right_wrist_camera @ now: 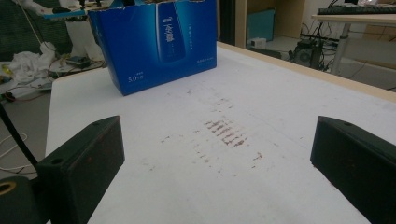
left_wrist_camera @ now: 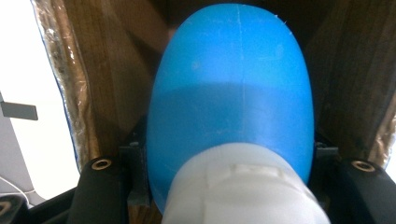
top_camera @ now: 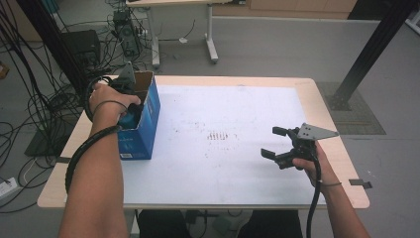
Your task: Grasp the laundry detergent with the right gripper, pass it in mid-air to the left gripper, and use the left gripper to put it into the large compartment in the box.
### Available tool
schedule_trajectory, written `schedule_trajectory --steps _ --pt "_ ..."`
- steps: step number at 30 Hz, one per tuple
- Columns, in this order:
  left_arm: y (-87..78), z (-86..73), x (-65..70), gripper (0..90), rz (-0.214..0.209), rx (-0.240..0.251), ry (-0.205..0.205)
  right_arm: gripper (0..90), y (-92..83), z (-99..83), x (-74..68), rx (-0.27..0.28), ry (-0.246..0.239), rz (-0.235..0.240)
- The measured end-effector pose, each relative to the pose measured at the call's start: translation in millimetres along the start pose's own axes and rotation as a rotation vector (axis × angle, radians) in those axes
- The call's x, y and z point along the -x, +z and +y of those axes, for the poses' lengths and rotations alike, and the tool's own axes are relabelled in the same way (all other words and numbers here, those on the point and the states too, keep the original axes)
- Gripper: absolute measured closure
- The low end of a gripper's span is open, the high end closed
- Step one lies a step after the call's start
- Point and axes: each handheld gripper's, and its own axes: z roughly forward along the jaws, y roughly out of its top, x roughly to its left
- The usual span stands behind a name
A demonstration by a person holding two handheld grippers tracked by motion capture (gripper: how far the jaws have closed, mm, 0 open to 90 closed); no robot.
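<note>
An open blue cardboard box [top_camera: 143, 130] stands on the left side of the white table [top_camera: 223, 178]. My left gripper [left_wrist_camera: 232, 179] reaches down into it, shut on a blue plastic bottle [left_wrist_camera: 231, 93] with a white cap [left_wrist_camera: 243, 193]; the box's brown inner walls [left_wrist_camera: 116, 84] surround the bottle. In the high view the left hand [top_camera: 111, 99] covers the gripper at the box's opening. Over the table's right side my right gripper [top_camera: 273, 142] stands open with nothing between its jaws. The right gripper view [right_wrist_camera: 219, 177] faces the blue box [right_wrist_camera: 159, 42].
Faint brown streaks [top_camera: 218, 135] mark the middle of the tabletop. Cables [top_camera: 29, 109] and equipment lie on the floor to the left. Another desk's legs [top_camera: 210, 44] stand behind the table, and a black post [top_camera: 366, 54] rises at the far right.
</note>
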Motion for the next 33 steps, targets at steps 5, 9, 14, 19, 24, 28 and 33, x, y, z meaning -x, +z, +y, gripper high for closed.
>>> schedule_trajectory --steps 5,9,14,19,24,28,33 --pt "0.0 0.4 -0.5 37.7 0.0 -0.003 0.003 3.0 -0.4 0.3 -0.2 0.0 -0.001 -0.002" --pt "-0.1 0.8 -0.7 37.7 0.001 -0.005 0.007 3.0 0.0 0.2 -0.3 -0.001 -0.001 -0.002" --pt "0.3 0.5 -1.6 37.6 -0.003 -0.002 0.001 3.0 0.5 -0.1 -0.3 -0.001 0.002 0.001" --pt "0.3 0.3 -2.4 37.5 -0.005 -0.002 0.005 3.0 1.3 -1.2 0.3 -0.004 0.004 0.001" --pt "0.6 -0.5 -5.1 36.1 -0.015 -0.001 -0.004 3.1 1.9 -0.9 0.3 -0.004 0.004 0.003" --pt "0.7 -0.3 -6.2 34.4 -0.019 -0.005 -0.005 3.1 2.1 -1.0 0.5 -0.003 0.005 0.004" --pt "-3.2 -2.1 -7.9 32.5 -0.028 0.004 -0.004 3.1 2.7 -1.1 0.6 -0.002 0.003 0.005"
